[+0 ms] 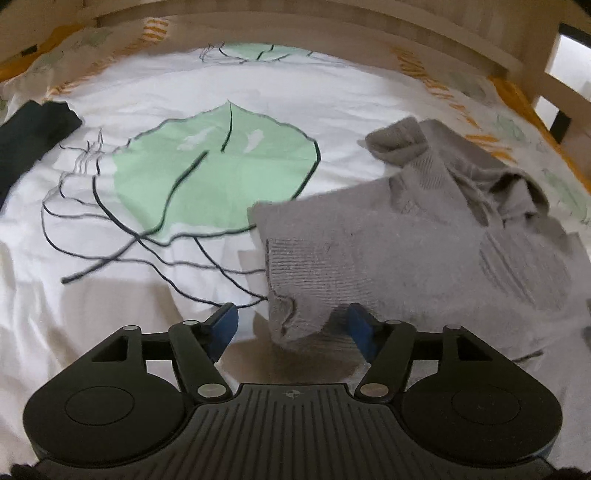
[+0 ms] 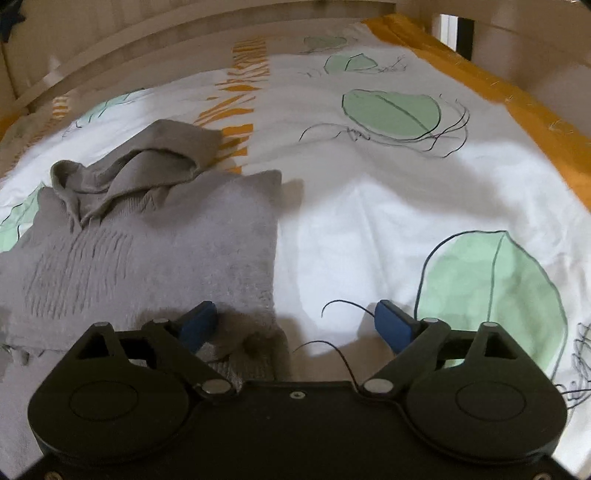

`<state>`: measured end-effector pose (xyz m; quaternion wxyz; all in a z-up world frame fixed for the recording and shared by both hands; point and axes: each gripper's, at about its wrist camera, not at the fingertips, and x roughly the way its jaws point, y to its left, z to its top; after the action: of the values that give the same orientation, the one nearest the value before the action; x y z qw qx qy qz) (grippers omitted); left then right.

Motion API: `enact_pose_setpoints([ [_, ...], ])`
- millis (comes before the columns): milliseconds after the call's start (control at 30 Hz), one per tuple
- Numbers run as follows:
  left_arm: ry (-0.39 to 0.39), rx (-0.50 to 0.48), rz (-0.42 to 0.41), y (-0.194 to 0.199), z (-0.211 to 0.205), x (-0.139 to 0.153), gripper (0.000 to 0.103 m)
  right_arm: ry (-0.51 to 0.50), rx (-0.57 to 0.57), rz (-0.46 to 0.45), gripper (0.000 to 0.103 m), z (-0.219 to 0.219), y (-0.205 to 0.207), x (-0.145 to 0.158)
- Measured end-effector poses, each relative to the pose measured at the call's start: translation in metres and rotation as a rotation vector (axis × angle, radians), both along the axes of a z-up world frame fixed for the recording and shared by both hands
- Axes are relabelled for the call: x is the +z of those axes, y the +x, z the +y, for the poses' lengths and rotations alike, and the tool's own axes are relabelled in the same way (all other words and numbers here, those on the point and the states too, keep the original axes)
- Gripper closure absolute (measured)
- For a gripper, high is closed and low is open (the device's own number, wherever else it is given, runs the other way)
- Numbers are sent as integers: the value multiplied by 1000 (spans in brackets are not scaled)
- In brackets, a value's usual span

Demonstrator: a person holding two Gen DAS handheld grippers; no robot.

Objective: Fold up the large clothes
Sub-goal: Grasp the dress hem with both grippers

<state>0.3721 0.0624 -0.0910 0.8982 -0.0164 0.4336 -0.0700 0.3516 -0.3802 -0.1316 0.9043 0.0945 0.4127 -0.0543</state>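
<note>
A grey knit hooded sweater [image 1: 424, 240] lies partly folded on the white bedsheet [image 1: 110, 295], its hood bunched at the far end. In the left wrist view its near left corner hangs between the fingers of my left gripper [image 1: 291, 325], which is open. In the right wrist view the sweater [image 2: 147, 251] lies at the left; my right gripper [image 2: 295, 325] is open, its left blue pad [image 2: 199, 325] over the sweater's near right corner, its right pad over the bare sheet.
The sheet [image 2: 369, 221] has green leaf prints and orange bands. A dark folded garment [image 1: 33, 136] lies at the far left. A wooden bed frame [image 1: 480, 33] runs along the far edge and right side.
</note>
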Motion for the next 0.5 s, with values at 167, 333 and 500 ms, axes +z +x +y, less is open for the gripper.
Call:
enact_pose_setpoints([
  [167,-37,-27,-152,-2,-6,47,40,56,36,-105,11,8,-2,26],
  [333,-67,-105,-210,33,-34,69,38,65,128,-190,11,23,26,46],
  [500,-29,-215,-261,78,-79,67,38,-12,211,-222,26,40,75,46],
])
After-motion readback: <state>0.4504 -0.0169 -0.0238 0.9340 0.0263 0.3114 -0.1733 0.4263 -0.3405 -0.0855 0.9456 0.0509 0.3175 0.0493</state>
